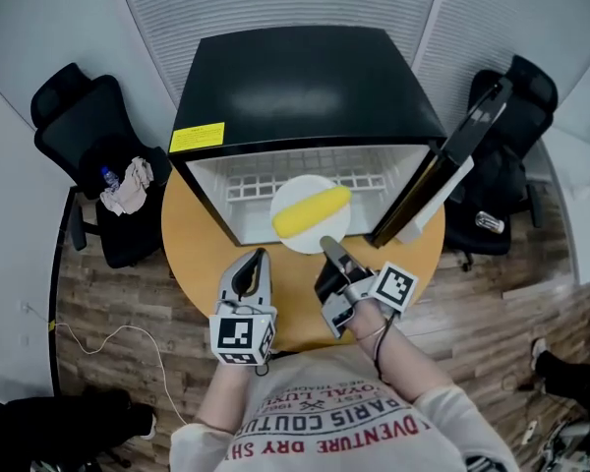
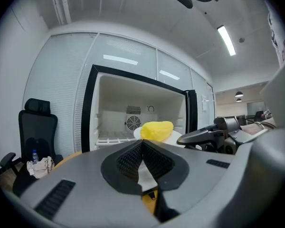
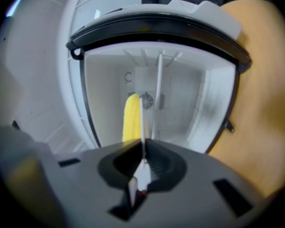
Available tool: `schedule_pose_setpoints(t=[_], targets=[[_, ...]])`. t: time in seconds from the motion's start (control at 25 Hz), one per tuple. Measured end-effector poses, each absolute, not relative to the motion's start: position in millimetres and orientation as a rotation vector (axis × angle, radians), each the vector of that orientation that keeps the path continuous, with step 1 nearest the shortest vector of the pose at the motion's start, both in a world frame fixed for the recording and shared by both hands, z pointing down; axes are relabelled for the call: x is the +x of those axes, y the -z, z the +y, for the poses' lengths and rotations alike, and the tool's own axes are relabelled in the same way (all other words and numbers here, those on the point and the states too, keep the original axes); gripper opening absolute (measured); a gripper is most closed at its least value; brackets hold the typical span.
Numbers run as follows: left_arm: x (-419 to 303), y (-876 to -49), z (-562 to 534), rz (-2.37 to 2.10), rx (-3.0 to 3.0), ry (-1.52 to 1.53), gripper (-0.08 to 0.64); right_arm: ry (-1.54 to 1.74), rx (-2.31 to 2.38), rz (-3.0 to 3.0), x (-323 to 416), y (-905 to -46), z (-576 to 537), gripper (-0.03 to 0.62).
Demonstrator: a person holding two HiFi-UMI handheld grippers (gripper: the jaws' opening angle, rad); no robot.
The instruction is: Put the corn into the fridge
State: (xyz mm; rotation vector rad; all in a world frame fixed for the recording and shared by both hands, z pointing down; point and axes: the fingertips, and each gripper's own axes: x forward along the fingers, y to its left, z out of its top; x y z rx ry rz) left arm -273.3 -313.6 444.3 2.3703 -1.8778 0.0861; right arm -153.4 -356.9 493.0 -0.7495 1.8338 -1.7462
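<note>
A yellow corn cob [image 1: 313, 211] lies on a white plate [image 1: 300, 187] at the mouth of the open black mini fridge [image 1: 305, 77]. My right gripper [image 1: 326, 244] is shut on the plate's near rim. In the right gripper view the plate [image 3: 141, 122] runs edge-on between the jaws of the right gripper [image 3: 143, 148], with the corn [image 3: 131, 120] just beyond and the white fridge interior behind. My left gripper [image 1: 261, 256] hovers just left of the plate, shut and holding nothing. The left gripper view shows its tips [image 2: 142, 144] together, with the corn [image 2: 156, 129] ahead.
The fridge stands on a round wooden table [image 1: 192, 244], its door [image 1: 472, 141] swung open to the right. A black chair [image 1: 88, 136] with a cloth and bottle is at the left, and another chair [image 1: 516, 165] is behind the door. A wire shelf sits inside the fridge.
</note>
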Motion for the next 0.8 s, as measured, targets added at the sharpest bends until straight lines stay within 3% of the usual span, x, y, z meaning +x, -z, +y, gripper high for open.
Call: schedule_pose_setpoints(t=[0.8], targets=[[-284.4, -459.5, -373.4, -1.71, 2.453, -0.078, 0.032, 1.709, -0.912, 1.632, -164.8, -510.5, -414.3, 0.043]])
